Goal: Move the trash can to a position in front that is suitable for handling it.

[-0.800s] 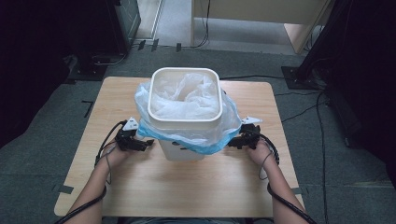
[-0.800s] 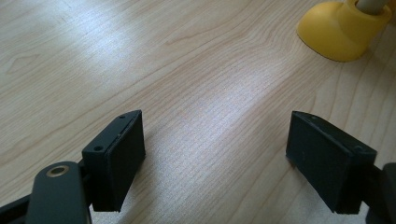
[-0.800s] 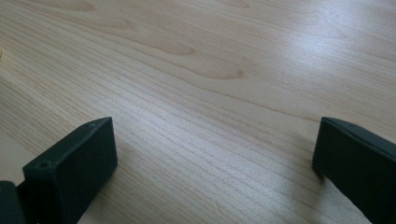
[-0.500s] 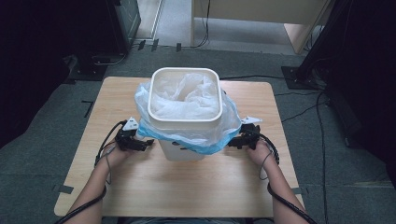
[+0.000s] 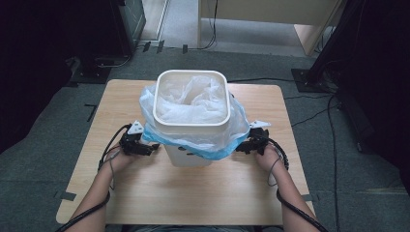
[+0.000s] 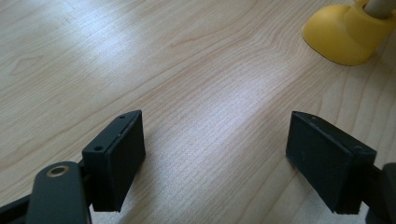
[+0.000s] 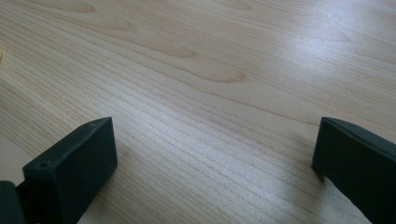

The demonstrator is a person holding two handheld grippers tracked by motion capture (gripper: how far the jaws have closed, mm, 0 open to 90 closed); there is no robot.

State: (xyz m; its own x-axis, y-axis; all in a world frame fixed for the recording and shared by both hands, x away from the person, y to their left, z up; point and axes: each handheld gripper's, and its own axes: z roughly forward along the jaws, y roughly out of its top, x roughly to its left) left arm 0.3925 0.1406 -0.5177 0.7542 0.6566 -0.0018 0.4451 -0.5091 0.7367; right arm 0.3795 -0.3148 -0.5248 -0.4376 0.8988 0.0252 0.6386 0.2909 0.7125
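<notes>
Both grippers rest low on the tabletop (image 5: 193,188), one on each side of the white waste bin (image 5: 192,121).

Bin: stands upright a little beyond the tabletop's centre, toward 12 o'clock. A translucent bin liner (image 5: 193,101) sits bunched inside it, and its blue-edged hem is folded out over the rim and hangs around the outer wall.

Left gripper (image 5: 153,148): at about 9 o'clock from the bin, tips pointing toward it, just beside the hanging blue hem. From the high view, contact between tips and hem cannot be settled; the tips are small and dark against the plastic. In the left gripper view the jaws stand wide apart with bare wood grain between them and nothing clamped. A yellow rounded object (image 6: 348,32) lies on the wood at that view's 1 o'clock, well clear of the jaws; what it is cannot be told.

Right gripper (image 5: 240,147): at about 3 o'clock from the bin, tips also turned inward toward the liner's hem. In the right gripper view the jaws are spread fully, one at each lower corner, plain wood between them, nothing held.

Each hand grasps its gripper from behind, with cables trailing back along the forearms.
</notes>
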